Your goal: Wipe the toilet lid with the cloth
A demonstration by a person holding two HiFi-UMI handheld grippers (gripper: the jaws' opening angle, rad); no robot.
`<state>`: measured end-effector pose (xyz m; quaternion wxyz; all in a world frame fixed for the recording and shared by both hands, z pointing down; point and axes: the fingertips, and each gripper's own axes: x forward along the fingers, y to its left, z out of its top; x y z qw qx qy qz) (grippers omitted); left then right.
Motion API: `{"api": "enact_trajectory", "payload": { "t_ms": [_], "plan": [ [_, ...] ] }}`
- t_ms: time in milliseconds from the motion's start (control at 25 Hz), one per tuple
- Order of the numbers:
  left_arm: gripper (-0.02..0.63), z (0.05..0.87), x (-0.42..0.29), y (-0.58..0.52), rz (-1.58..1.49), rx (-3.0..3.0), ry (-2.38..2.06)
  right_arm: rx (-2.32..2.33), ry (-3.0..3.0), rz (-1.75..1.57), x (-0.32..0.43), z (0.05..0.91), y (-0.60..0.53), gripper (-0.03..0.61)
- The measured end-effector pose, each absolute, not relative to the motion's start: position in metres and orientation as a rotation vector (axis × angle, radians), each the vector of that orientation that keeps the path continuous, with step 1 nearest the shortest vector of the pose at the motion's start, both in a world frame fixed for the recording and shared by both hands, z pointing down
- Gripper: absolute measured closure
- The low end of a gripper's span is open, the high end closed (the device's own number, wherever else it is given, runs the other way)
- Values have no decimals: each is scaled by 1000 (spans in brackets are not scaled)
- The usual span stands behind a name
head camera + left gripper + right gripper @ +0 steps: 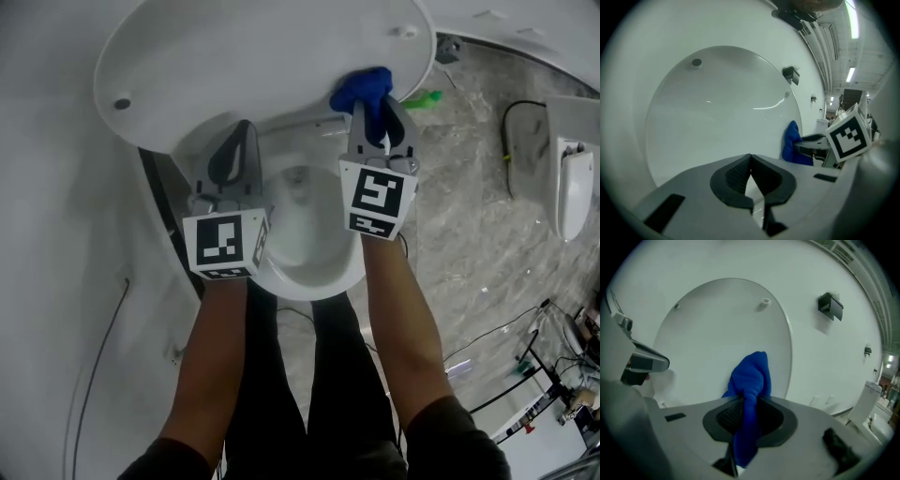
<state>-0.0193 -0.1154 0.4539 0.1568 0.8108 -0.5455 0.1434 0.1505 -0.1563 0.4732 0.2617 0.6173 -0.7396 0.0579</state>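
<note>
Lid (262, 66): white, raised upright behind the bowl (314, 267).
Cloth (364, 89): blue and bunched, at the lid's lower right part. Whether it touches the lid I cannot tell.
Right gripper (377, 111): fingers clamped on the cloth, which sticks out past the tips towards the lid and hangs down behind them.
Left gripper (242, 133): fingers closed together with nothing between them, over the bowl's left side, pointing at the lid.
Grippers: side by side, apart.
</note>
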Motion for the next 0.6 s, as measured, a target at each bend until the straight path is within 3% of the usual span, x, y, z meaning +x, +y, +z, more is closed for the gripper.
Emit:
{"api": "enact_trajectory", "payload": {
  "t_ms": [280, 600],
  "plan": [
    [603, 426, -1, -109, 439, 2310, -1576, 1681, -2006, 160, 179, 450, -142, 515],
    [603, 467, -73, -83, 420, 2178, -1671, 1288, -2330, 174, 26, 491, -106, 515]
  ]
}}
